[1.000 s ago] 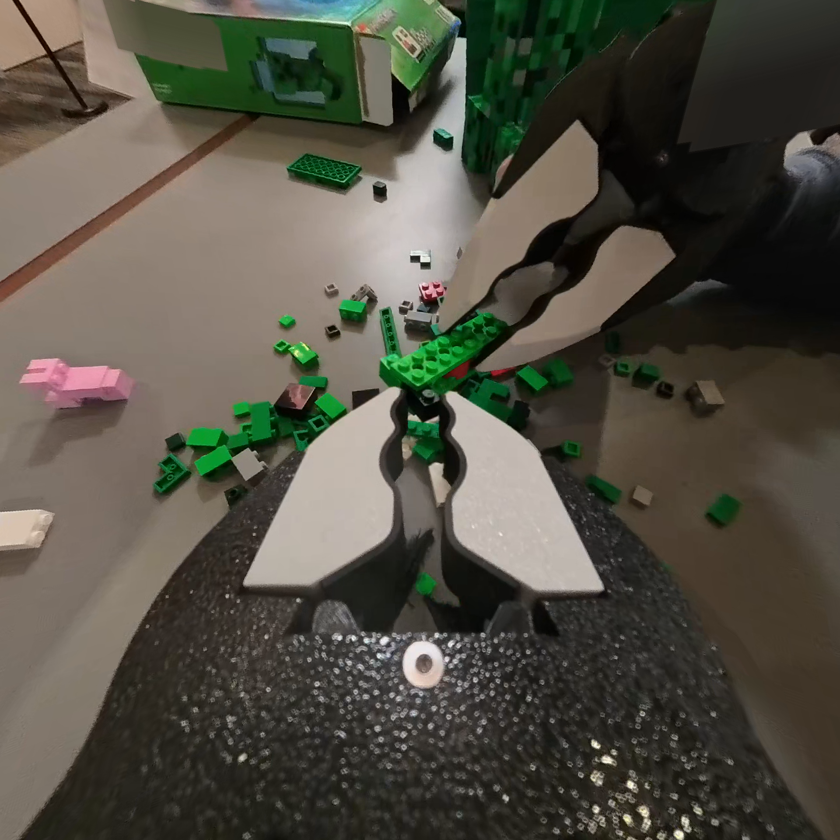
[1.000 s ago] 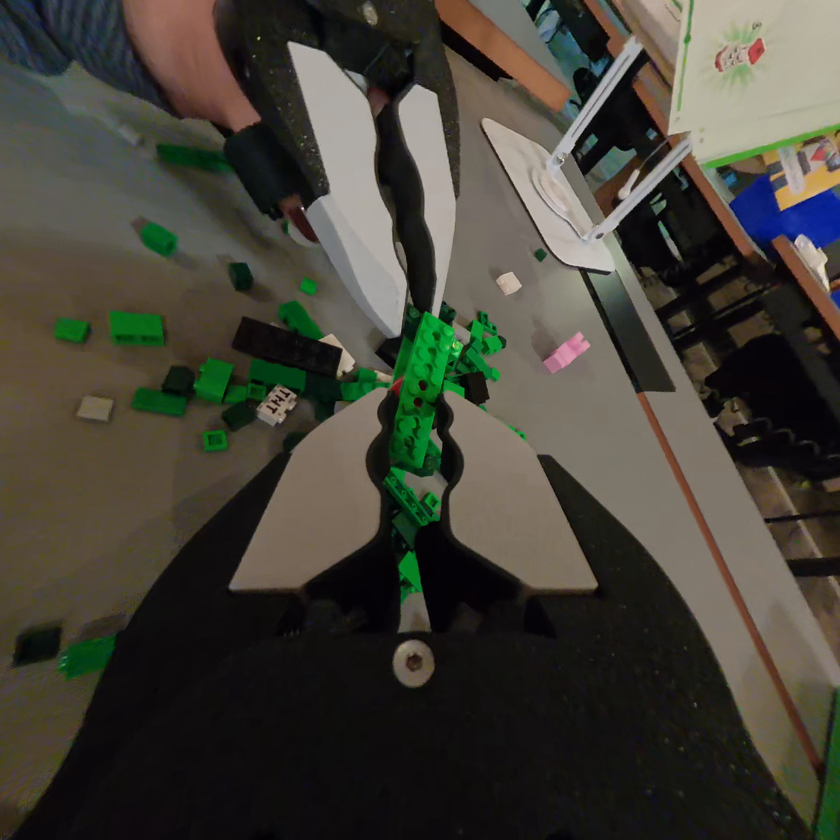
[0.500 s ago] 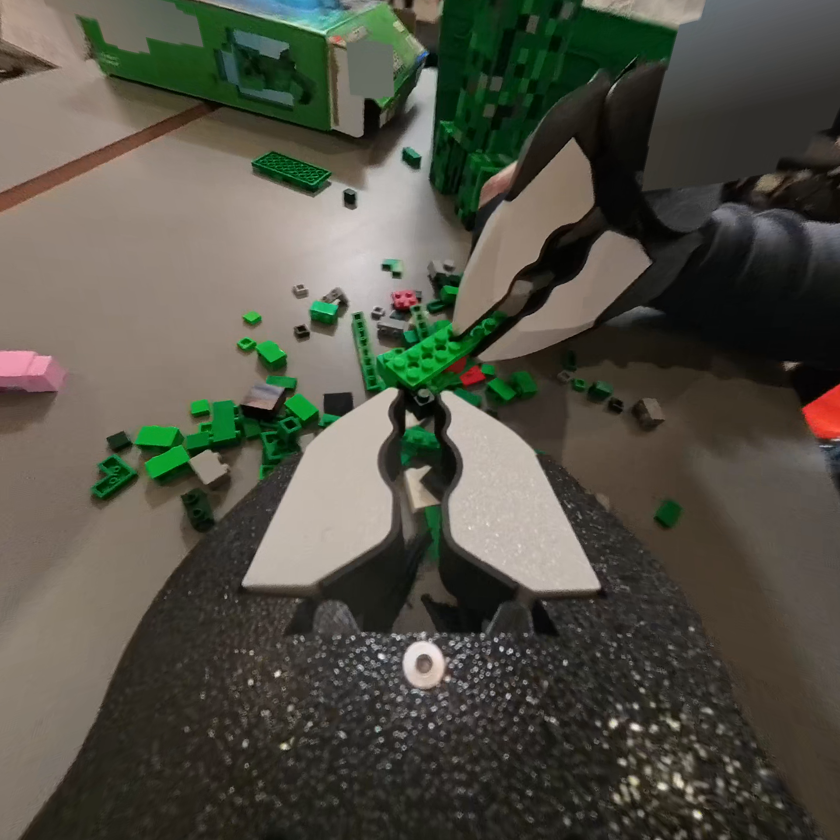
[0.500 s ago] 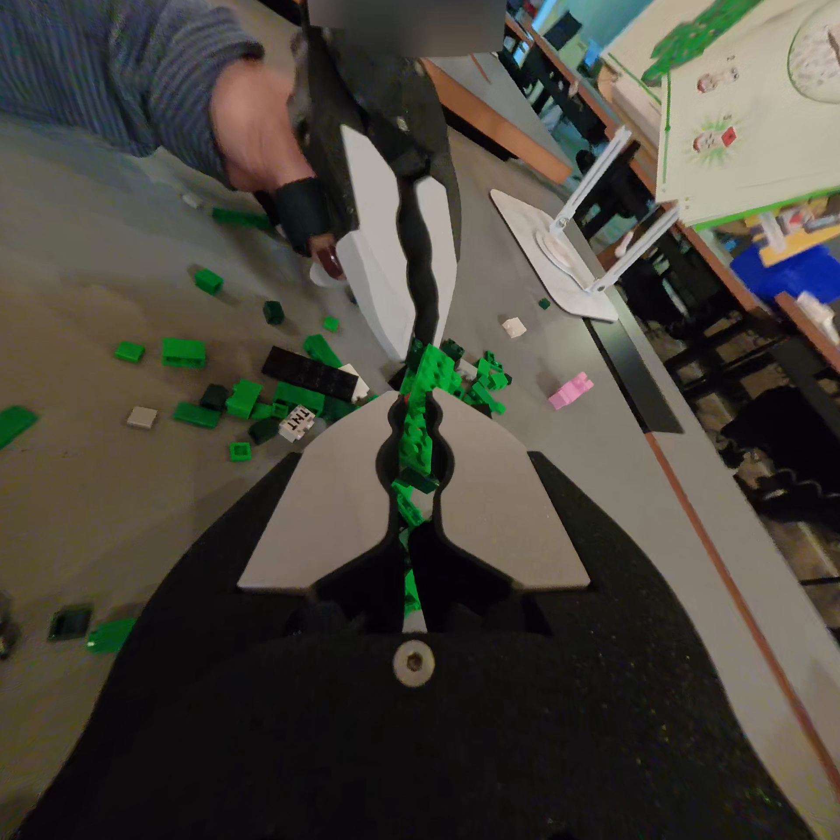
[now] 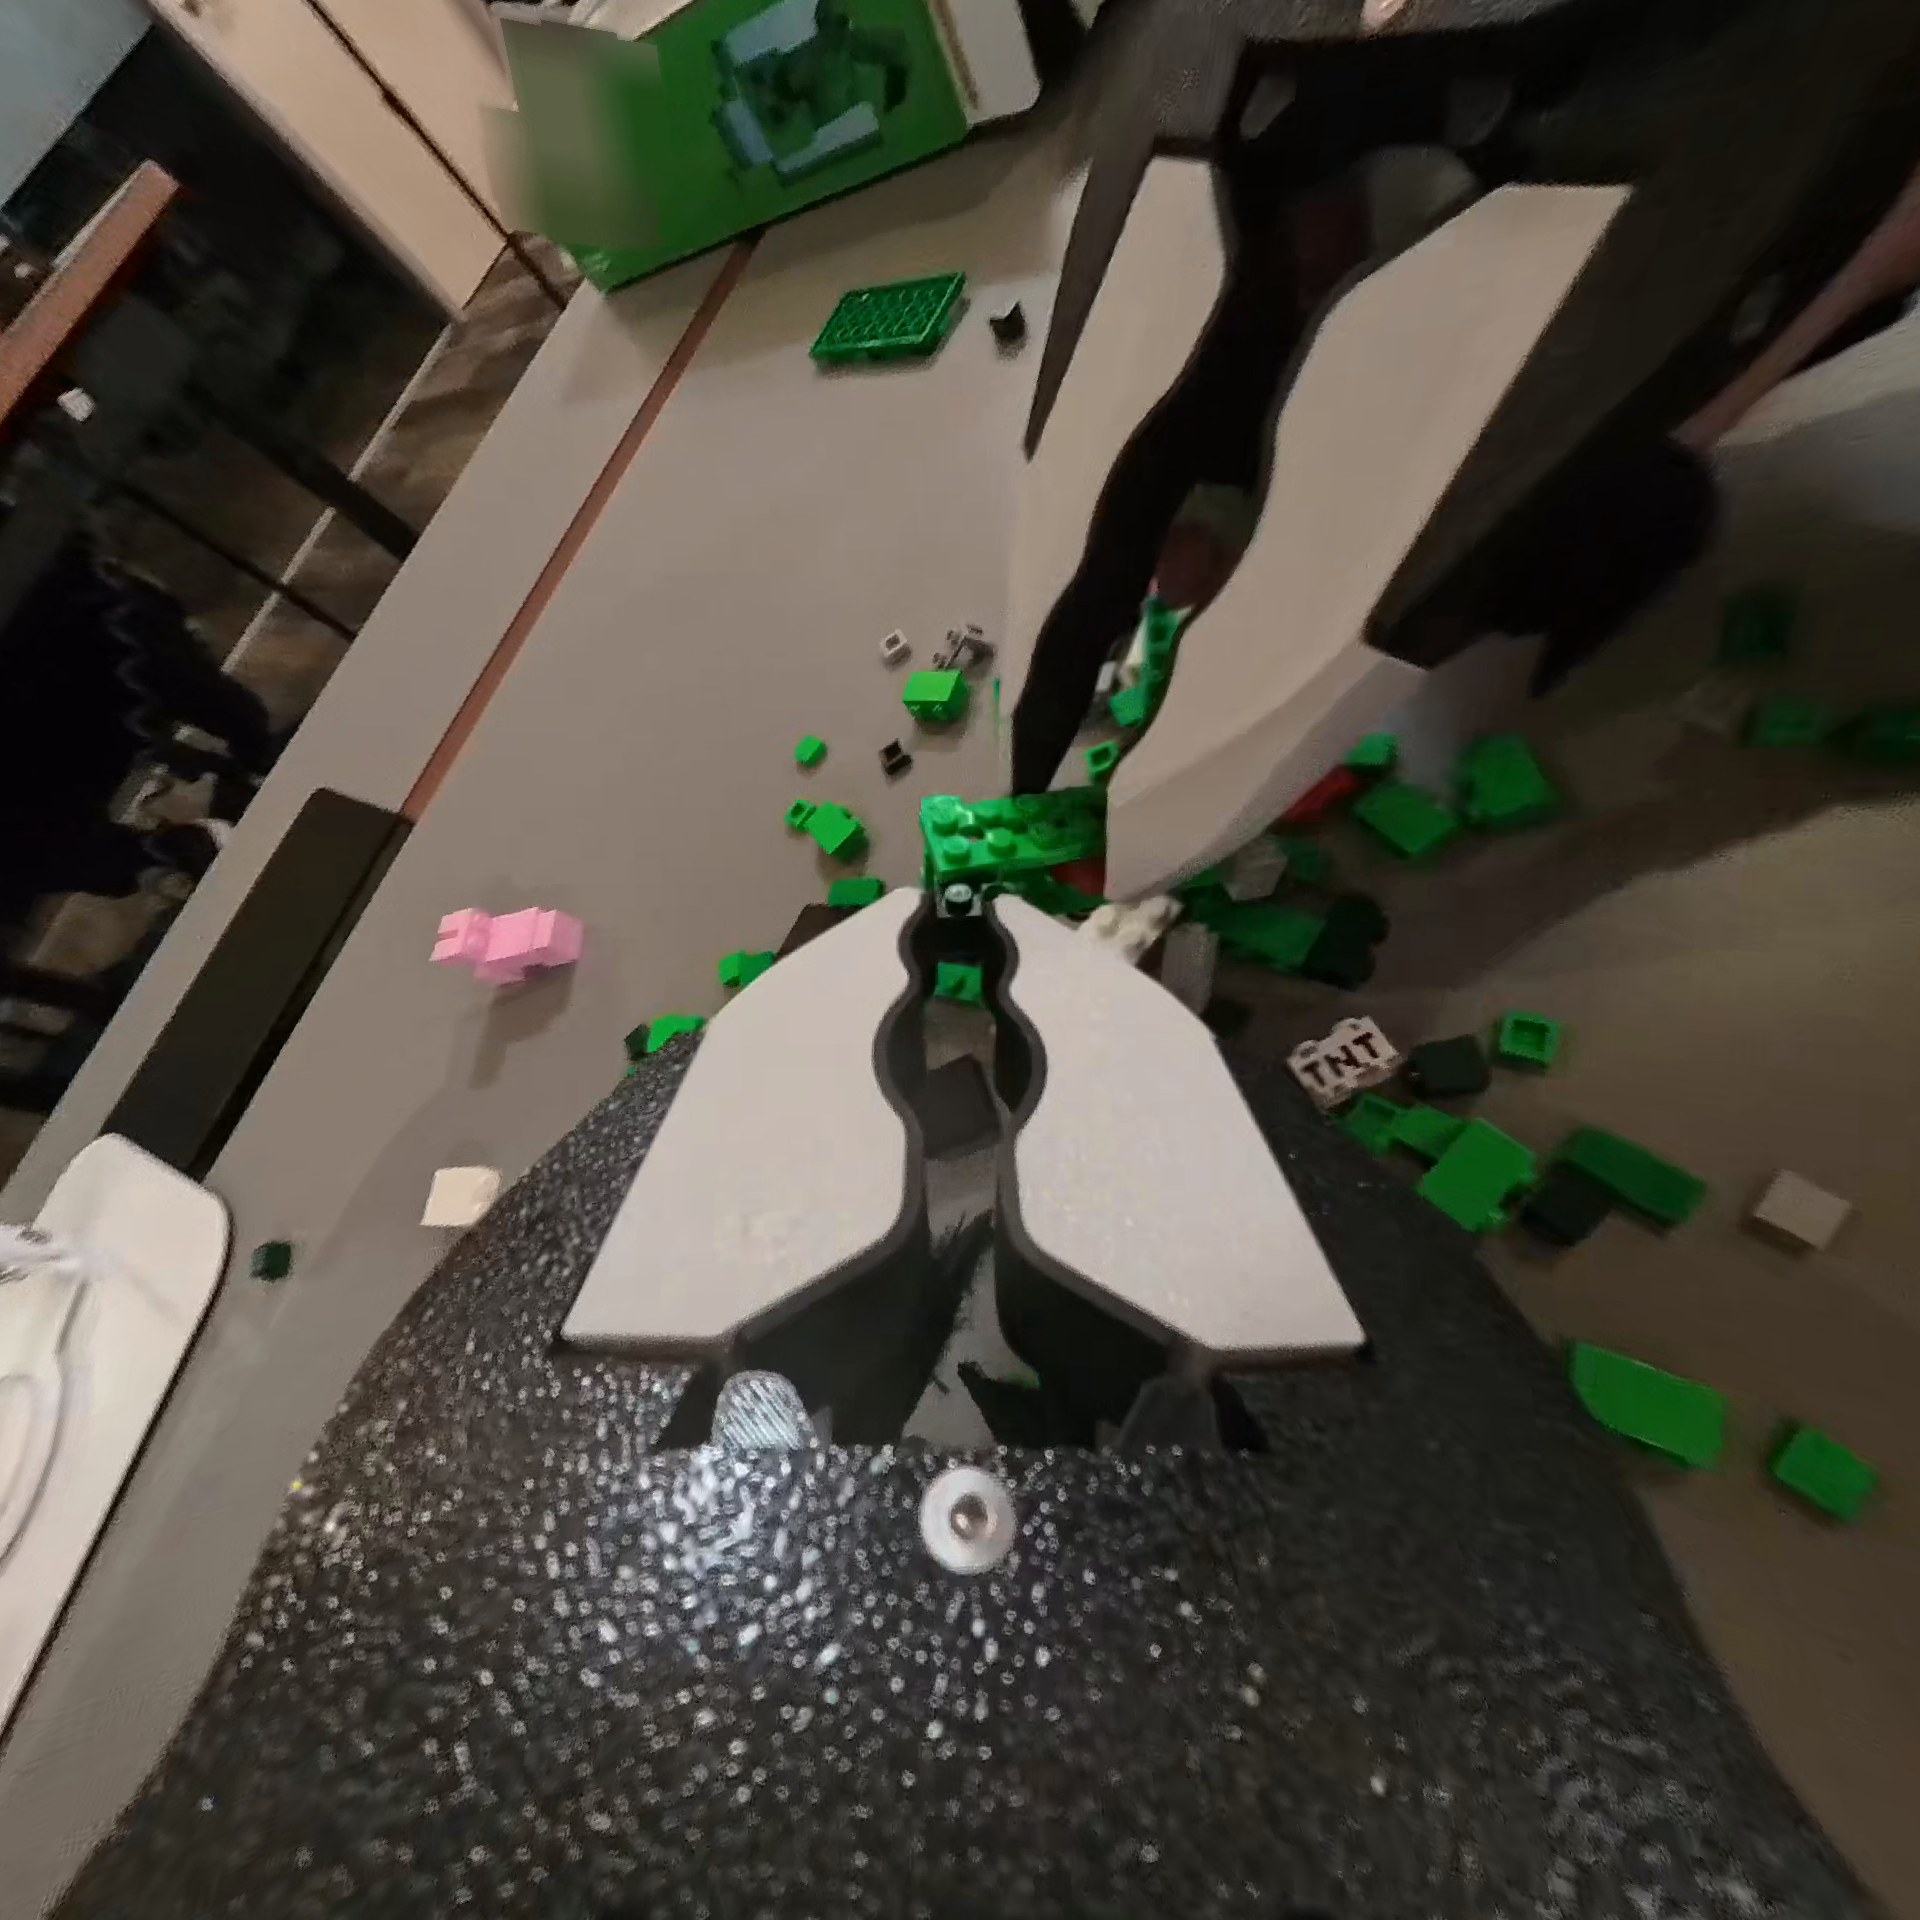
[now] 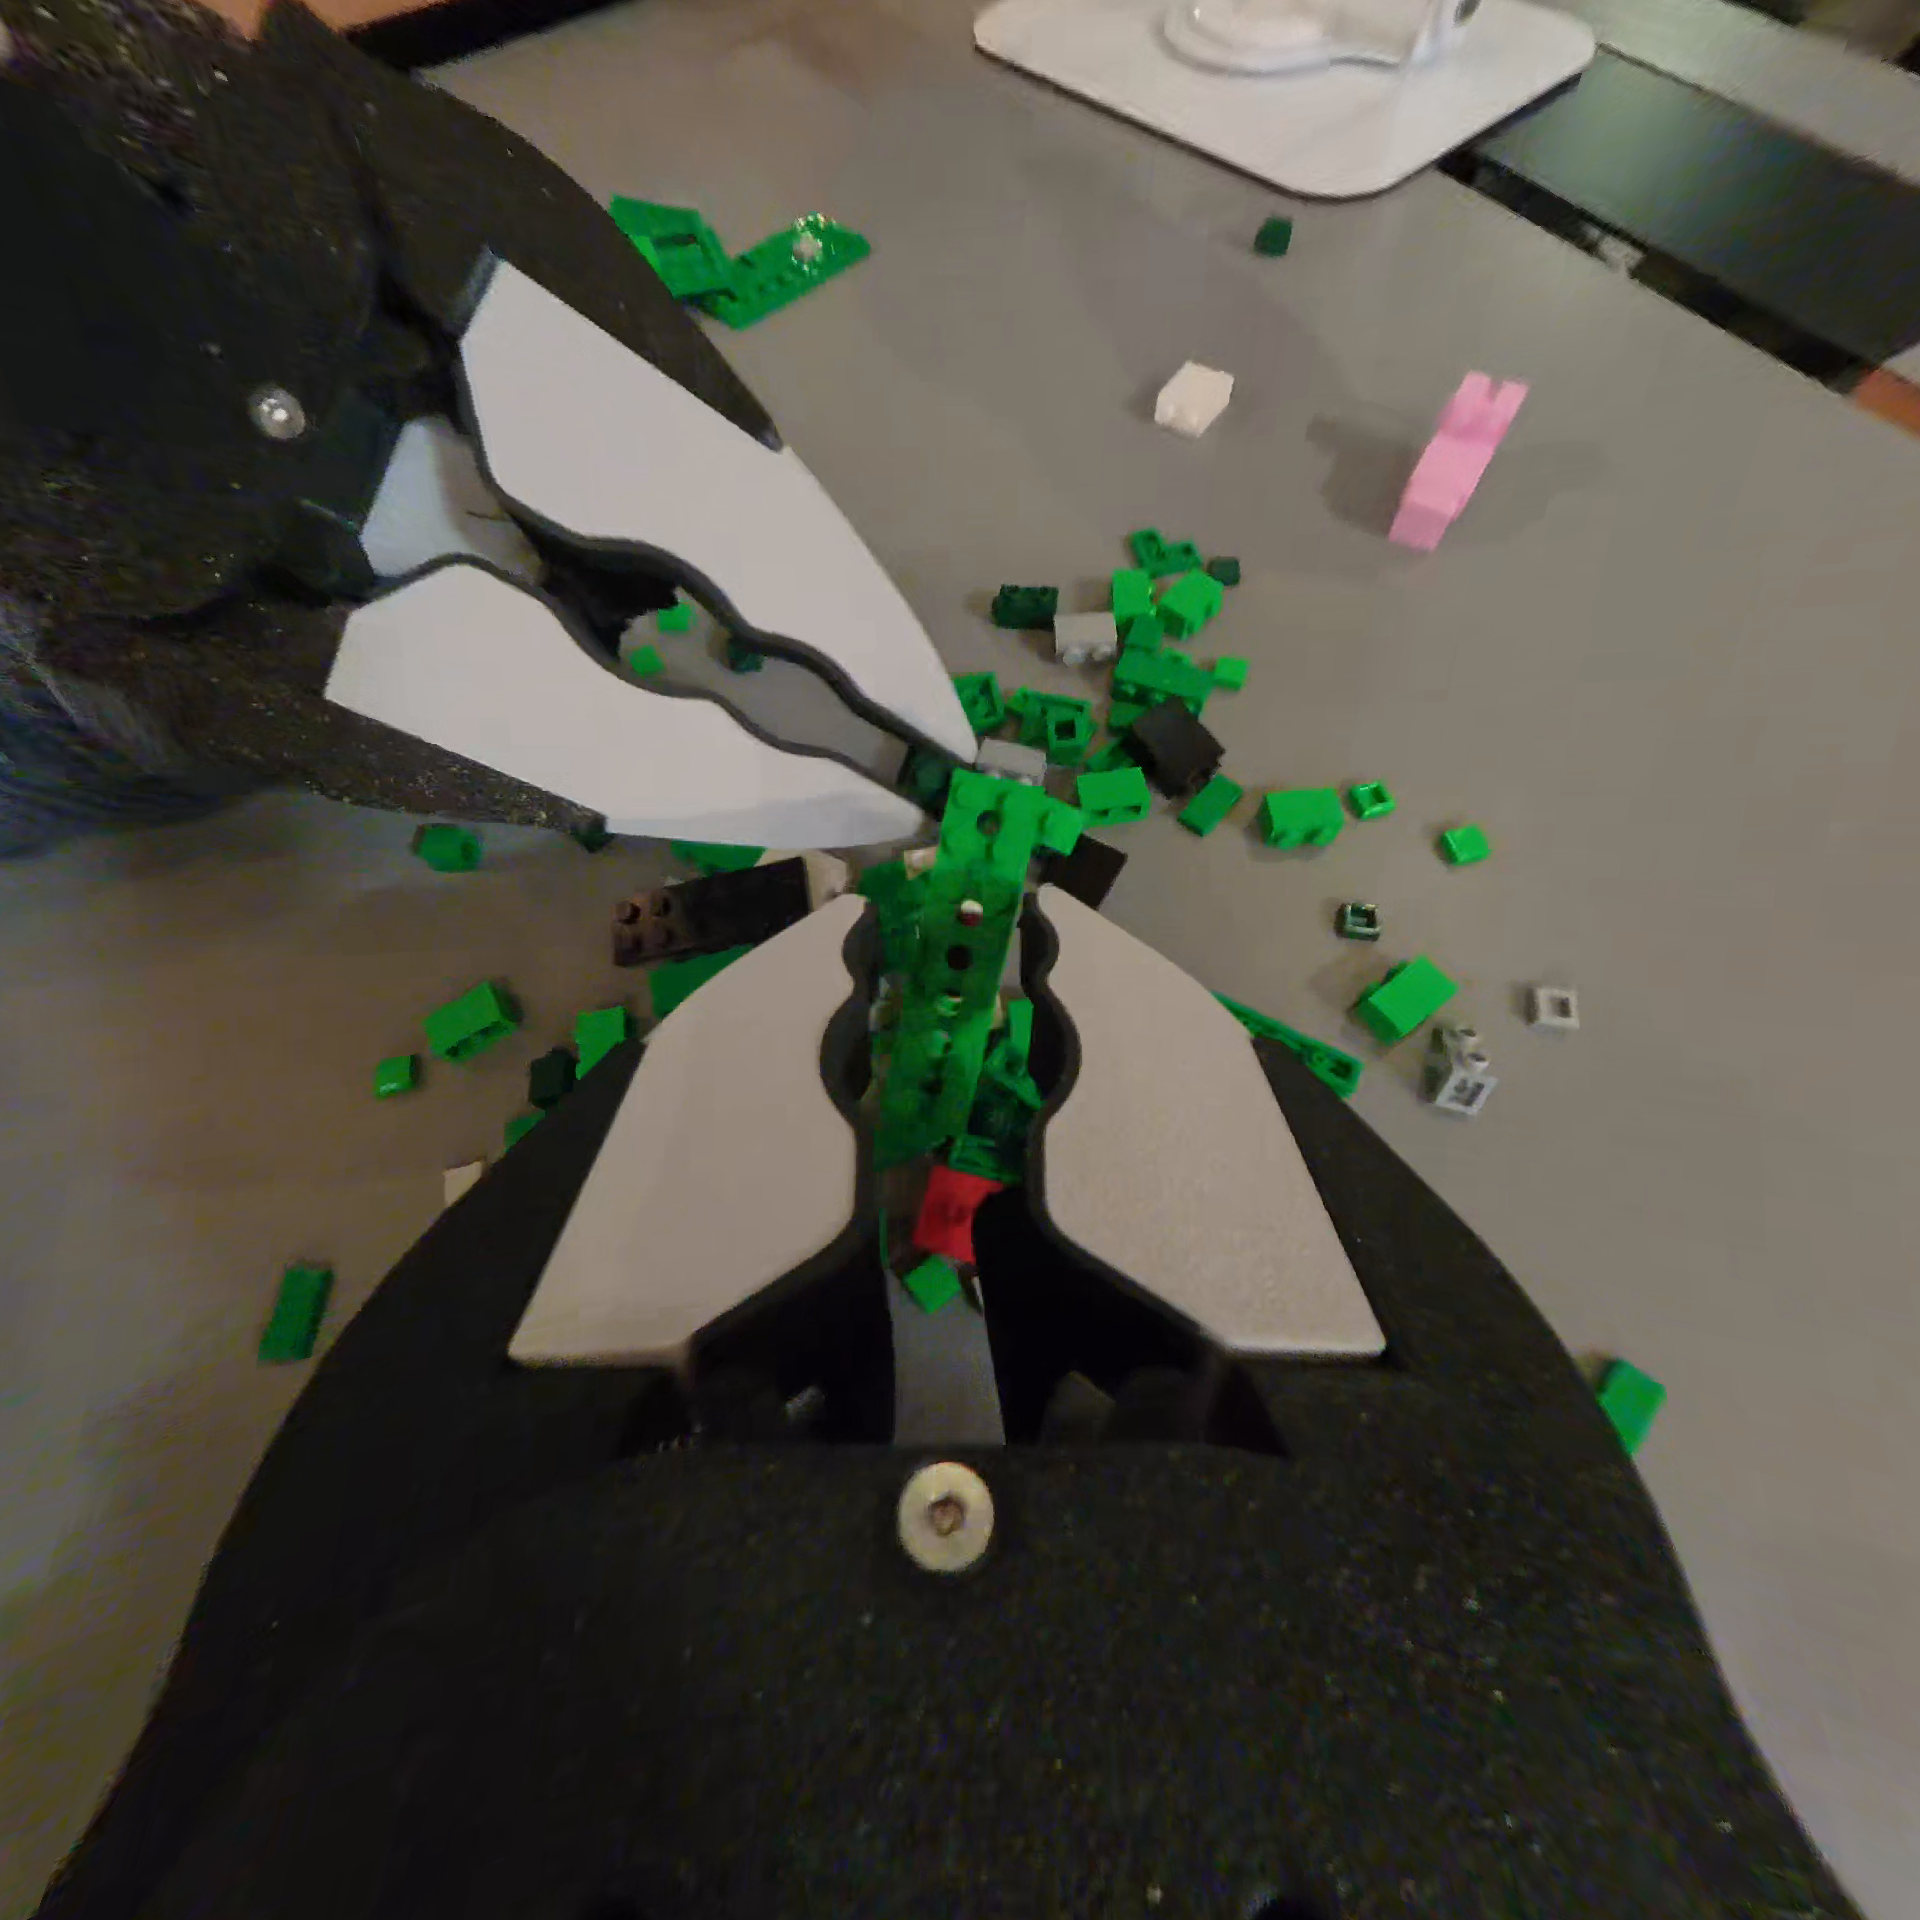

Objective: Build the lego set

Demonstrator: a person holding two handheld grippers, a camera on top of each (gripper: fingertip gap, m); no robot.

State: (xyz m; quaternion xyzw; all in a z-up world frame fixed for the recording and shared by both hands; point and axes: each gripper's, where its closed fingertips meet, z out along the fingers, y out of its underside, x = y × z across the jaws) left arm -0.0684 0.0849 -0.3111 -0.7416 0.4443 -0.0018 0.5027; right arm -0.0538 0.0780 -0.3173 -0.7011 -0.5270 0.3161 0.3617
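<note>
My right gripper (image 6: 951, 899) is shut on a long green plate (image 6: 951, 987), held edge-on above the pile of loose bricks. My left gripper (image 5: 956, 904) is shut on a small dark piece (image 5: 961, 899) pressed against the underside of the plate's far end (image 5: 1013, 831). In the right wrist view the left gripper (image 6: 930, 795) comes in from the upper left and its tips meet the plate's end. In the left wrist view the right gripper (image 5: 1081, 821) comes down from the upper right. A red piece (image 6: 951, 1210) lies below the plate, between the right fingers.
Loose green, black and grey bricks (image 6: 1143, 665) litter the grey table (image 6: 1558, 831). Also on it are a pink pig figure (image 5: 509, 940), a white brick (image 6: 1195, 395), a black plate (image 6: 707, 914), a green baseplate (image 5: 888, 327), a green box (image 5: 790, 114) and a white stand base (image 6: 1288, 73). Left and right tips are no more than a few centimetres apart. From either gripper's tips it is about 20 centimeters to the pink pig figure (image 5: 509, 940). It turns up in the right wrist view (image 6: 1440, 462) as well.
Both grippers have swung round together while keeping their grips. The left gripper now enters the right wrist view from the left instead of from above. The plate and small piece stay together.
</note>
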